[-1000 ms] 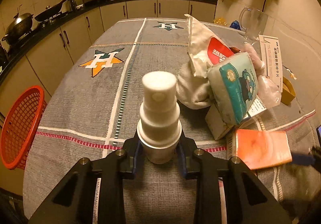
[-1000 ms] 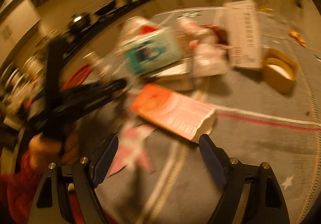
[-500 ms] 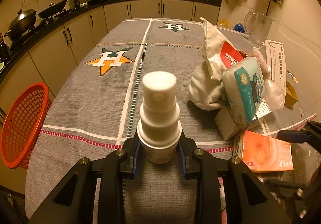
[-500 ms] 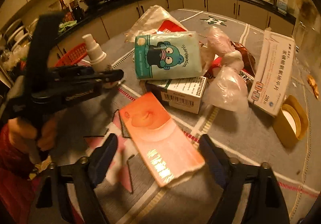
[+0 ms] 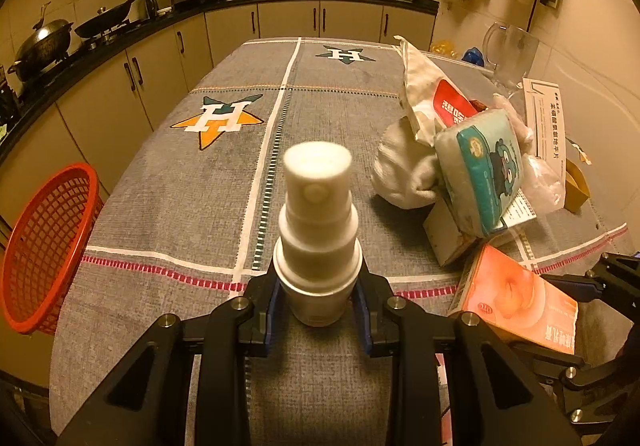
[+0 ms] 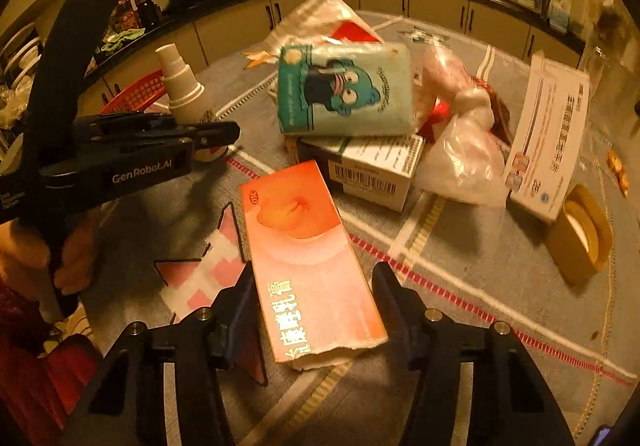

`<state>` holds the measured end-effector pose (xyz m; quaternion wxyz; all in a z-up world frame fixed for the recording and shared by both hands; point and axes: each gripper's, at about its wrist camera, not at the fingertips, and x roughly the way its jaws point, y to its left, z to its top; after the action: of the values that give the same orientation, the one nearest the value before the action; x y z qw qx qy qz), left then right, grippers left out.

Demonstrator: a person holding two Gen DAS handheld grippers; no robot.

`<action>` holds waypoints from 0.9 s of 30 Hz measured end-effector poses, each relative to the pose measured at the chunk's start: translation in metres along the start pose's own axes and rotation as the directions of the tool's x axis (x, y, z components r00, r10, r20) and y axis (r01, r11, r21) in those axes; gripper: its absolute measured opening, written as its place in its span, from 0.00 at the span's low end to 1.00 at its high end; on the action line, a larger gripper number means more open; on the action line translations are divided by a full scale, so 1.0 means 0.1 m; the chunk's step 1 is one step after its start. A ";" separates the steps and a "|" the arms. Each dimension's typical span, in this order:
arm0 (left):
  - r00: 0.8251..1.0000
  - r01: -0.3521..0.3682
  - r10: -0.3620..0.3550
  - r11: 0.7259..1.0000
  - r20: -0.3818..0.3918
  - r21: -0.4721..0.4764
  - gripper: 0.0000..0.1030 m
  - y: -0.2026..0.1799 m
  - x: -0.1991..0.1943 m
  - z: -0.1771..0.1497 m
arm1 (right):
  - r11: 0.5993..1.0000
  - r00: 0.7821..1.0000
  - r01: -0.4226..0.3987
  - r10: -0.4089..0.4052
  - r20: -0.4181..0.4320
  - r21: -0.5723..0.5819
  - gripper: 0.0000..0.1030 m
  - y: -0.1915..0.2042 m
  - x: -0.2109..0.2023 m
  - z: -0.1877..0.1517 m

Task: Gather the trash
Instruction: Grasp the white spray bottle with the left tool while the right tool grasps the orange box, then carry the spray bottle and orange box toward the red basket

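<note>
1. So the right gripper [image 6: 314, 310] has swung in over the last second and now straddles the near end of the flat orange cardboard box [image 6: 308, 254]. Its jaws are wide open either side of it, nothing pinched yet. Looks like that box is the next bit of trash to go.
2. The left gripper [image 5: 318, 296] hasn't budged: it's clamped tight around the small white plastic spray bottle [image 5: 318, 230], held upright above the cloth.
3. The red mesh plastic basket [image 5: 48, 246] sits off the table's left edge, probably where it all ends up.
4. The rest of the pile (teal tissue pack [image 6: 346, 90], white barcode carton [image 6: 374, 170]) sits on the grey star-print tablecloth [image 5: 180, 206], in a dim kitchen with woks on the counter.
</note>
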<state>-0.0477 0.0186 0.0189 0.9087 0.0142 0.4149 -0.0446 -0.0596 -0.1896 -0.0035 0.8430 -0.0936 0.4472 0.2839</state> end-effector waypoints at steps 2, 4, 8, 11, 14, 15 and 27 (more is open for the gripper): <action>1.000 -0.001 0.001 1.000 0.003 0.001 0.28 0.00 -0.02 0.00 | 1.000 1.000 -0.008 0.008 0.002 0.006 0.57 0.05 -0.02 -0.01; 1.000 0.000 0.000 1.000 0.007 -0.002 0.28 0.01 -0.04 0.00 | 0.999 0.999 -0.033 0.033 0.009 0.019 0.53 0.06 -0.04 -0.01; 1.000 0.007 -0.007 1.000 0.018 -0.006 0.28 0.02 -0.09 0.01 | 0.997 0.999 -0.046 0.044 0.030 0.056 0.51 0.05 -0.14 -0.03; 1.000 0.007 -0.006 1.000 0.028 -0.004 0.28 0.02 -0.15 0.01 | 0.993 0.995 -0.082 0.078 0.056 0.084 0.49 0.02 -0.21 -0.03; 0.999 0.007 -0.007 1.000 0.039 -0.005 0.28 0.04 -0.21 0.01 | 0.991 0.992 -0.102 0.095 0.085 0.087 0.49 0.05 -0.28 -0.01; 0.999 0.006 -0.006 1.000 0.044 -0.007 0.28 0.05 -0.23 0.01 | 0.990 0.991 -0.107 0.099 0.093 0.088 0.49 0.04 -0.31 0.00; 0.997 -0.007 0.009 1.000 0.072 -0.031 0.28 0.16 -0.36 0.03 | 0.982 0.980 -0.148 0.130 0.148 0.120 0.49 0.00 -0.51 0.07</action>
<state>-0.0676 0.0373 0.0483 0.9234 0.0003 0.3823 -0.0352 -0.0768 -0.2071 0.0422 0.8546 0.0135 0.4101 0.3183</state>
